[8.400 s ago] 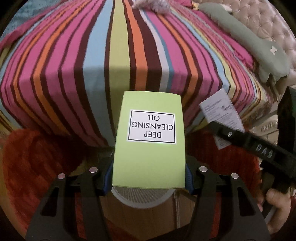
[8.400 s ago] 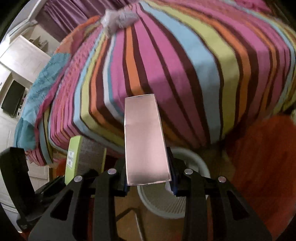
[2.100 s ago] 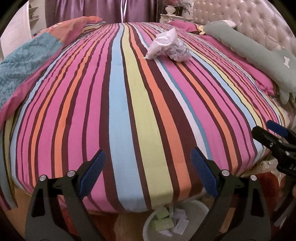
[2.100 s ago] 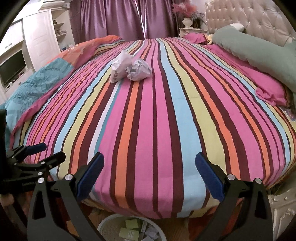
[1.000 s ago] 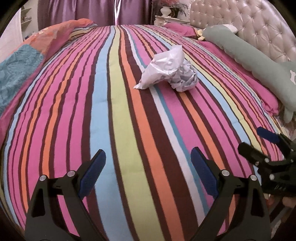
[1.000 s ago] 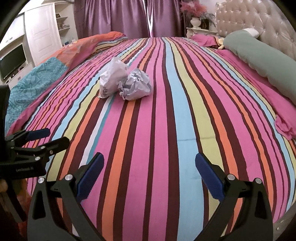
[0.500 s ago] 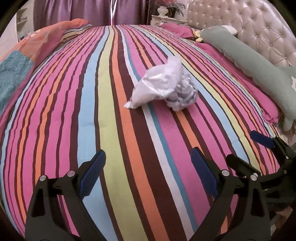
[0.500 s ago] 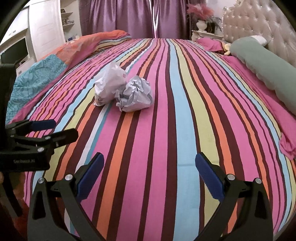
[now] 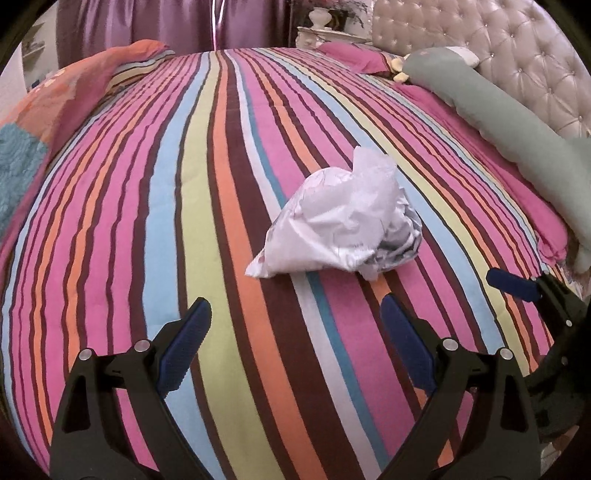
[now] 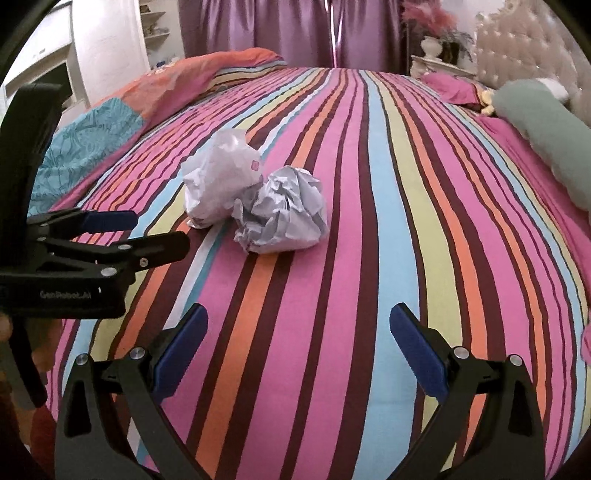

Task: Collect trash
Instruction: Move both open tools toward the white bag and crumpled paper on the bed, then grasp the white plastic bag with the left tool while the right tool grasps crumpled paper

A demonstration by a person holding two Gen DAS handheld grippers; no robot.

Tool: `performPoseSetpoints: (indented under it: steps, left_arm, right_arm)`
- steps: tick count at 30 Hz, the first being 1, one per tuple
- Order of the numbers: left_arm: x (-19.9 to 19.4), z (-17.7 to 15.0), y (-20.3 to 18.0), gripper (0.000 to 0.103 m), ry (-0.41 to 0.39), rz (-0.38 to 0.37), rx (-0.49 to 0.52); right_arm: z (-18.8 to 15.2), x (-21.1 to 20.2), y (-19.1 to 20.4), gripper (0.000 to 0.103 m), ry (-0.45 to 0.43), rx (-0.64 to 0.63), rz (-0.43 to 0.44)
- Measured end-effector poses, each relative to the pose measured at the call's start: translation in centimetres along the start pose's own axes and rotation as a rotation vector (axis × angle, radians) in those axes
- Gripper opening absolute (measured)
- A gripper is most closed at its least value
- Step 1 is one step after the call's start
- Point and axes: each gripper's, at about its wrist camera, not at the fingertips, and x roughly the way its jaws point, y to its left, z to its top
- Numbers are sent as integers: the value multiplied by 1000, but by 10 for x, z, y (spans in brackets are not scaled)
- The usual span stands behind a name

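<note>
Two pieces of trash lie touching in the middle of the striped bed (image 9: 155,206): a crumpled white plastic bag (image 9: 332,218) and a crumpled ball of grey paper (image 10: 286,210). In the right wrist view the bag (image 10: 218,177) is left of the ball. In the left wrist view the ball (image 9: 400,243) is mostly hidden behind the bag. My left gripper (image 9: 295,332) is open and empty, just short of the bag. My right gripper (image 10: 297,338) is open and empty, a little short of the ball. Each gripper shows at the edge of the other's view.
A long green pillow (image 9: 491,110) and pink pillows lie along the tufted headboard (image 9: 491,48) on the right. An orange and teal blanket (image 10: 122,110) lies folded at the bed's left edge. Purple curtains (image 10: 295,29) and a white cabinet (image 10: 110,48) stand behind.
Both grippers dropped their boxes in the bin earlier. In the last second both moved forward over the bed toward the trash, which now looks larger and closer. Both stayed open.
</note>
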Motion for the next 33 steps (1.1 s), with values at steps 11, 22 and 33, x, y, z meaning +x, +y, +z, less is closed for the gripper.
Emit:
performPoseSetpoints:
  steps: [11, 22, 33]
  left_arm:
    - [22, 20, -4, 90, 18, -19, -8]
    - [33, 44, 2, 91, 23, -13, -29]
    - [45, 53, 23, 90, 34, -78, -132]
  right_arm:
    - [12, 15, -3, 94, 7, -5, 31]
    - [28, 32, 5, 95, 10, -56, -1]
    - [41, 50, 15, 95, 9, -126, -43]
